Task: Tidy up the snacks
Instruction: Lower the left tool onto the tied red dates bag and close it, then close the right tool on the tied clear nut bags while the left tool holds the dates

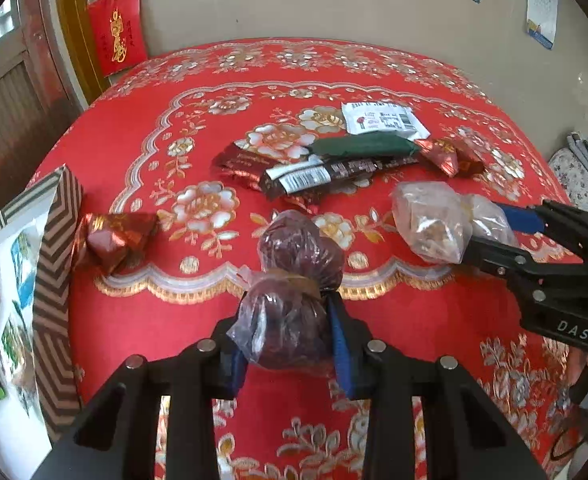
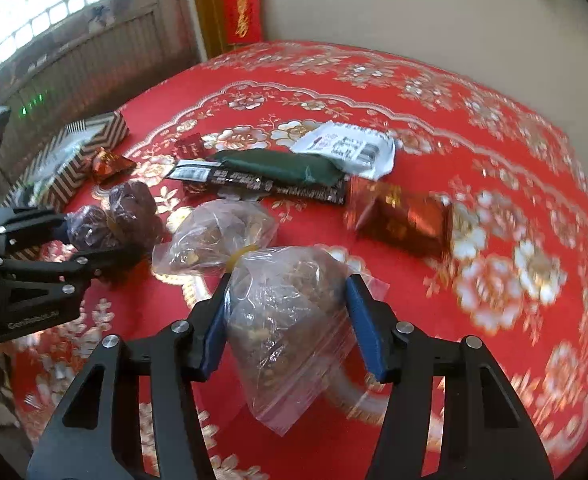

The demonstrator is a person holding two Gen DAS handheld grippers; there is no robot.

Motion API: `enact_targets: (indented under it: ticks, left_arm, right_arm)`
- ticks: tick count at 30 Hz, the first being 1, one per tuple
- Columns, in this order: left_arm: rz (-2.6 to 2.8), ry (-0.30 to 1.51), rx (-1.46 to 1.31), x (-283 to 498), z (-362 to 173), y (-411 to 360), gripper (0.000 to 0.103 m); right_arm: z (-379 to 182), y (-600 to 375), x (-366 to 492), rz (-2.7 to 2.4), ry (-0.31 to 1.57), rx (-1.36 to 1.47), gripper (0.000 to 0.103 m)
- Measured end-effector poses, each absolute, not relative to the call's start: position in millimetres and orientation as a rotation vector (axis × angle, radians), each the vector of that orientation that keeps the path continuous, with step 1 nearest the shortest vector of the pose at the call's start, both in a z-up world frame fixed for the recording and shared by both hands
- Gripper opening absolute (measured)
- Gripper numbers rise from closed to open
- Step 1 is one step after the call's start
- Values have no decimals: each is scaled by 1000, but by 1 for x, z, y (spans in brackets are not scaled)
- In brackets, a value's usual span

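A clear bag of dark red fruit [image 1: 302, 244], tied at its waist, lies on the red flowered tablecloth [image 1: 134, 140]. My left gripper [image 1: 286, 320] is shut on its near half, blue pads pressed to both sides; the right wrist view shows this left gripper [image 2: 98, 236] at the left edge on the same dark bag [image 2: 130, 204]. A clear bag of light brown snacks [image 2: 290, 332], tied with a yellow band, sits between the pads of my right gripper [image 2: 290, 280], which is shut on its near half. The left wrist view has the right gripper [image 1: 488, 226] pinching that pale bag [image 1: 430, 220].
A zigzag-patterned box [image 1: 54, 264] holding packets stands at the table's left edge, with a red foil packet [image 1: 114, 240] beside it. Farther back lie a green packet [image 1: 362, 146], a white packet [image 1: 382, 118], a dark bar [image 1: 318, 174] and another red foil packet [image 2: 402, 220]. A wall stands behind.
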State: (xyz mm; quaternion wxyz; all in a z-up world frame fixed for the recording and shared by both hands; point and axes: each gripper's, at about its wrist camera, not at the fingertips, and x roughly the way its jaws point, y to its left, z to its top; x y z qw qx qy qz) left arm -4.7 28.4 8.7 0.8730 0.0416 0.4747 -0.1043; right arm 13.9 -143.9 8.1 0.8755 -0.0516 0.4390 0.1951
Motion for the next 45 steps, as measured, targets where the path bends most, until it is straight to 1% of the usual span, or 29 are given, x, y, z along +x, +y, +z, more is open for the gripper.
enact_targets:
  ticks: [5,6,9,14,15,16,17,18,19,21,24,27,32,34,36,38,41,43,45]
  left_arm:
    - [-202,977,76,-16,14,37,37]
    - [-196,969,77,-18,16,38,37]
    - [-190,956,78,-23,21,41,37]
    - [-188,972,74,-26,15,43,37]
    - [-184,973,72,-27,15,43,37]
    - [-183,973,67,-27,15,44,37]
    - [-182,972,64,-27,15,44,37]
    - [-179,970,62,-26,15,45,37]
    - [-177,969,60,-26,15,45,37]
    - [-176,971,57,-25,13,46,37]
    - [-190,979,55,-24,11,44,37]
    - [-195,978,58,-22,10,44,37]
    - [-197,977,52,-19,9,47,37]
    - [-204,980,47,-18,8,49,37]
    - [-210,979,40,-17,7,51,37]
    - [-208,976,34,-17,7,53,37]
    - [-209,975,32,-17,7,53,37]
    - [-210,971,39,-18,6,53,38]
    - [-208,972,32,-19,7,54,38]
  right_arm:
    - [15,-146,-7,416,889,-34,50]
    - [17,-146,-10,415,882,-22,45]
    - [19,-145,-16,424,876,22,41]
    - [23,-142,-21,436,885,23,42]
    - [26,-142,-22,435,881,20,47]
    - [29,-140,-24,422,874,4,54]
    - [31,-138,-24,395,888,-20,71]
    - [32,-136,-24,368,903,-26,77]
    - [34,-136,-26,359,902,-11,77]
    - [35,-139,-27,330,911,85,80]
    - [29,-138,-22,243,945,192,80]
    - [17,-123,-14,176,987,185,80]
    - [16,-104,-8,101,954,172,80]
    - [13,-97,-3,90,972,168,81]
    - [10,-90,1,76,984,136,85]
    - [11,-87,1,99,976,152,85]
    - [5,-79,4,117,1003,167,94]
    - [0,-69,4,112,1005,86,95]
    - [-1,-70,3,130,993,95,95]
